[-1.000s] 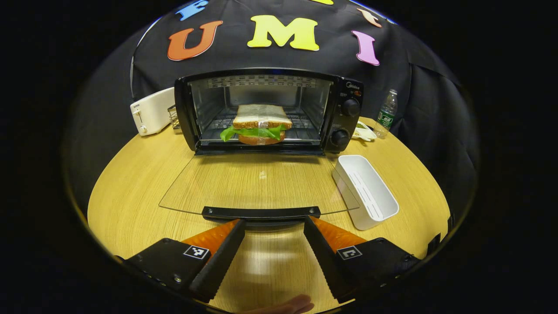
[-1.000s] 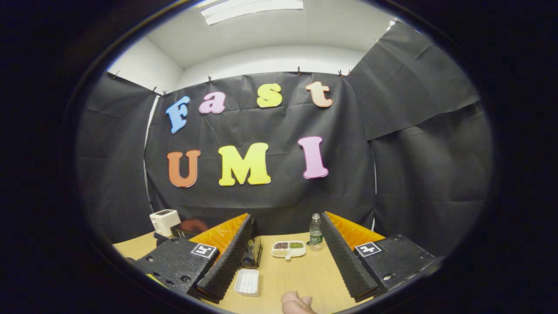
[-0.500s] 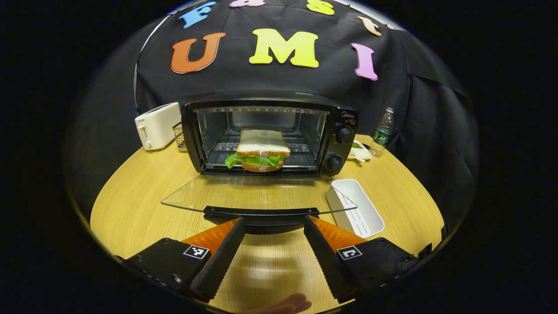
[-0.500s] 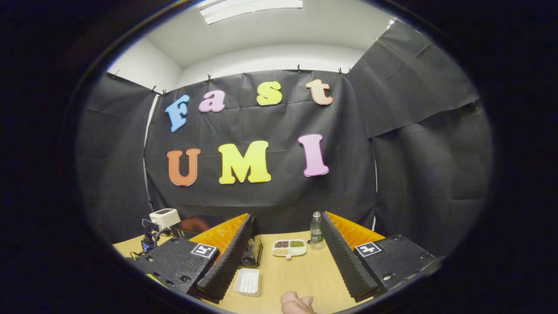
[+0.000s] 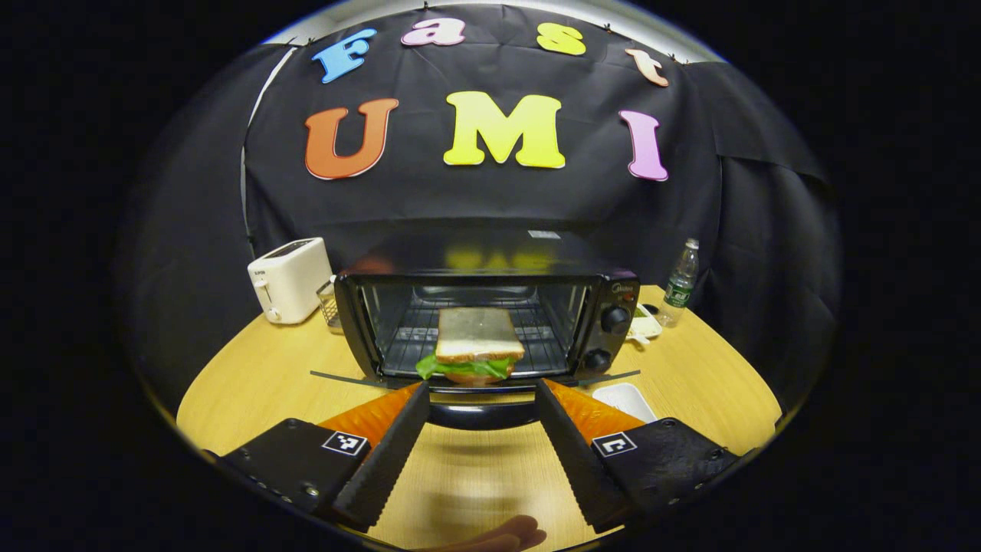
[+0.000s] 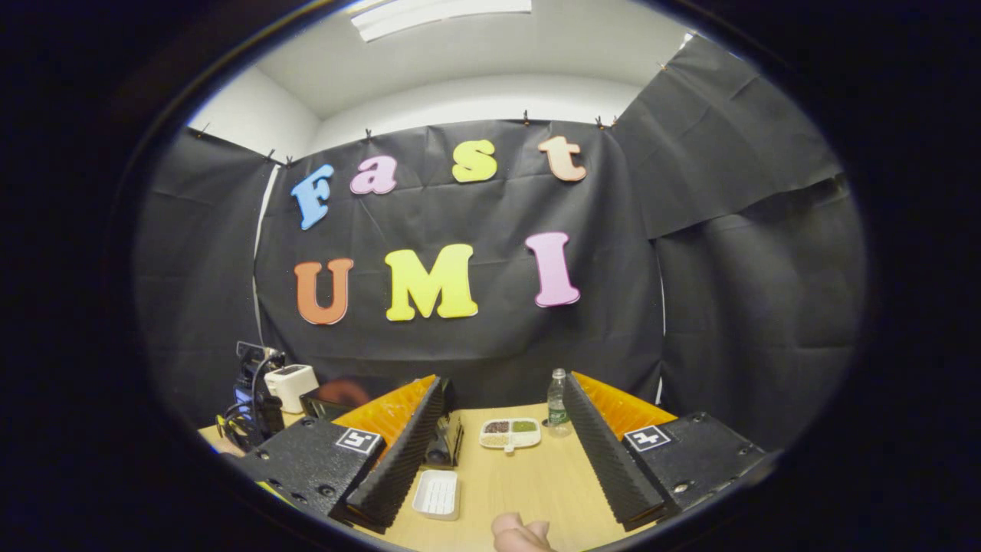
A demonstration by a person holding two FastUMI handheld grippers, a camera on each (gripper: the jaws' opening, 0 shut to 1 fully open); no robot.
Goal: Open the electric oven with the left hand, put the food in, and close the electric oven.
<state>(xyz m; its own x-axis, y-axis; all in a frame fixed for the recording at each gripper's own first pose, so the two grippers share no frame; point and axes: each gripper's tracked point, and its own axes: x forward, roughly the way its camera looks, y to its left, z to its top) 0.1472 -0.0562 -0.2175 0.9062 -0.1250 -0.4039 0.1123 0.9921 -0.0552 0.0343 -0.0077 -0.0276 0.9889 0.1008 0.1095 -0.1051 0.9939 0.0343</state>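
The black electric oven (image 5: 613,299) stands at the middle of the round wooden table (image 5: 253,383). A sandwich (image 5: 477,345) with lettuce lies on its wire rack. The glass door (image 5: 337,377) is partly raised and appears edge-on, its black handle (image 5: 479,415) lying across the tips of my left gripper (image 5: 481,395). That gripper is open, with its fingers under the handle and not clamped on it. My right gripper (image 6: 503,383) is open and holds nothing, well above the table and back from the oven (image 6: 441,448).
A white toaster (image 5: 287,280) stands left of the oven, with a water bottle (image 5: 680,284) and a divided dish (image 6: 510,433) to its right. A white tray (image 6: 437,493) lies in front of the oven's knob side. A thumb (image 6: 521,533) shows at the bottom.
My left gripper has risen with the door handle on its fingertips, swinging the glass door up from flat towards the oven. The right gripper has barely moved.
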